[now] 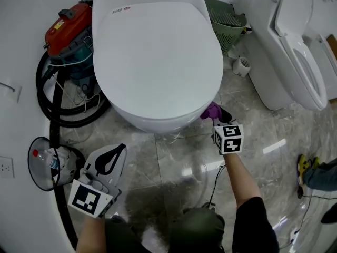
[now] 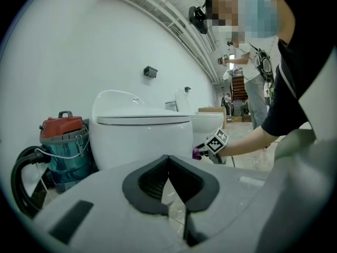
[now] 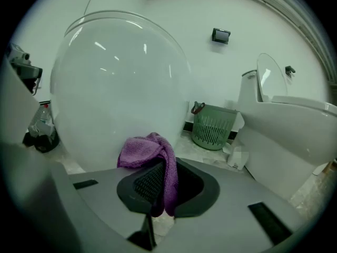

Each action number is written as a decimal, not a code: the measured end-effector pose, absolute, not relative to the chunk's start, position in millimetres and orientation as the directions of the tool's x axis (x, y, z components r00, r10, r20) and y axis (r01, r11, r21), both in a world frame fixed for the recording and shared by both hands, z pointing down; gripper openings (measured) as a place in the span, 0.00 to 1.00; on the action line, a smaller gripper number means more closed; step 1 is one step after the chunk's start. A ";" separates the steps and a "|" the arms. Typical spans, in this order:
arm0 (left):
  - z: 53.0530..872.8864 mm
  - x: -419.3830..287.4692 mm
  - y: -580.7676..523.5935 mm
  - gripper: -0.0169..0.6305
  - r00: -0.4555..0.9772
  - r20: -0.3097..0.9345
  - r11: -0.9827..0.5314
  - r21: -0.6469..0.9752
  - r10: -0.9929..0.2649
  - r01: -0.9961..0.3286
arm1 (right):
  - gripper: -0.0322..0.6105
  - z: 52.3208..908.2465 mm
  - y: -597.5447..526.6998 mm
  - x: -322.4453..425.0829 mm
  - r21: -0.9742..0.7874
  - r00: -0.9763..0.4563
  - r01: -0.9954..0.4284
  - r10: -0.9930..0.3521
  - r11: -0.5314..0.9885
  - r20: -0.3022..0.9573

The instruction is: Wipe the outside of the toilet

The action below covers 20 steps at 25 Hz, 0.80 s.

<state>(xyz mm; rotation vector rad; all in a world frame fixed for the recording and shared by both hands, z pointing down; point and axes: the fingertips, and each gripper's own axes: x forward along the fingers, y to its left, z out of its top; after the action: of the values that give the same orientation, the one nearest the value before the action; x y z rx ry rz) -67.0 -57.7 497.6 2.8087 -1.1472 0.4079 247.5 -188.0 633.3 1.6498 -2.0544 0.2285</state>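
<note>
A white toilet [image 1: 158, 62] with its lid down fills the middle of the head view; its bowl side [image 3: 116, 94] looms large in the right gripper view. My right gripper [image 1: 216, 115] is shut on a purple cloth [image 3: 152, 154], and the cloth [image 1: 211, 110] lies against the bowl's lower right side. My left gripper [image 1: 113, 154] hangs low at the front left, apart from the toilet [image 2: 142, 136], jaws shut with nothing between them. The right gripper's marker cube [image 2: 217, 140] shows beside the bowl in the left gripper view.
A red vacuum cleaner [image 1: 71, 28] with a black hose [image 1: 52, 104] stands left of the toilet. A green basket [image 1: 226, 17] and a second toilet [image 1: 295, 41] are at the right. A bottle [image 1: 50, 159] sits in a round holder at the left. A cable [image 1: 216, 181] lies on the marble floor.
</note>
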 end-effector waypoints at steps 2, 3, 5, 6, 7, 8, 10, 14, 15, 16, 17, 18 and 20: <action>495.4 -66.7 -56.1 0.03 0.685 0.273 -0.718 -0.029 -0.675 -0.696 | 0.11 633.5 -184.2 249.2 0.173 -0.142 -0.953 -0.871 0.248 0.471; 494.4 -66.9 -55.7 0.03 0.686 0.272 -0.718 -0.030 -0.675 -0.695 | 0.11 633.2 -180.3 248.7 0.173 -0.143 -0.953 -0.872 0.249 0.469; 492.8 -67.6 -56.2 0.03 0.687 0.267 -0.718 -0.030 -0.676 -0.695 | 0.11 632.3 -169.4 246.2 0.174 -0.147 -0.952 -0.874 0.252 0.463; 492.3 -67.9 -56.9 0.03 0.688 0.263 -0.718 -0.029 -0.677 -0.695 | 0.11 631.9 -162.6 243.5 0.175 -0.152 -0.950 -0.875 0.257 0.460; 492.0 -68.2 -57.6 0.03 0.688 0.259 -0.718 -0.027 -0.677 -0.696 | 0.11 632.2 -154.9 239.4 0.178 -0.160 -0.947 -0.874 0.266 0.458; 492.0 -68.5 -58.2 0.03 0.689 0.256 -0.717 -0.024 -0.678 -0.697 | 0.11 633.8 -146.0 234.3 0.181 -0.170 -0.943 -0.872 0.280 0.458; 491.9 -68.6 -59.0 0.03 0.692 0.252 -0.719 -0.023 -0.677 -0.695 | 0.11 641.1 -125.8 220.6 0.188 -0.201 -0.930 -0.864 0.317 0.462; 493.3 -66.5 -60.2 0.03 0.699 0.252 -0.726 -0.024 -0.670 -0.687 | 0.11 667.7 -85.3 177.5 0.182 -0.300 -0.885 -0.824 0.429 0.482; 493.5 -65.9 -60.1 0.03 0.700 0.251 -0.727 -0.022 -0.669 -0.686 | 0.11 676.0 -76.6 164.4 0.168 -0.330 -0.872 -0.806 0.460 0.492; 492.8 -65.2 -59.7 0.03 0.702 0.248 -0.728 -0.021 -0.668 -0.686 | 0.11 683.7 -69.1 150.8 0.151 -0.361 -0.858 -0.786 0.491 0.502; 491.1 -64.6 -59.1 0.03 0.704 0.243 -0.729 -0.020 -0.668 -0.685 | 0.11 689.9 -63.4 136.8 0.135 -0.392 -0.843 -0.767 0.520 0.508; 488.7 -64.3 -58.3 0.03 0.705 0.237 -0.729 -0.022 -0.669 -0.684 | 0.11 694.3 -59.8 122.5 0.121 -0.421 -0.828 -0.750 0.547 0.509; 484.3 -64.8 -56.4 0.03 0.705 0.230 -0.729 -0.033 -0.671 -0.683 | 0.11 698.1 -59.1 93.5 0.102 -0.475 -0.799 -0.725 0.593 0.500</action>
<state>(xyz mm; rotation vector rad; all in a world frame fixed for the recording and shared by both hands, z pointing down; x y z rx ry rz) -64.8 -56.4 484.3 2.8496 -1.1328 0.3512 93.5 -59.1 698.1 1.2090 -2.3244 0.1977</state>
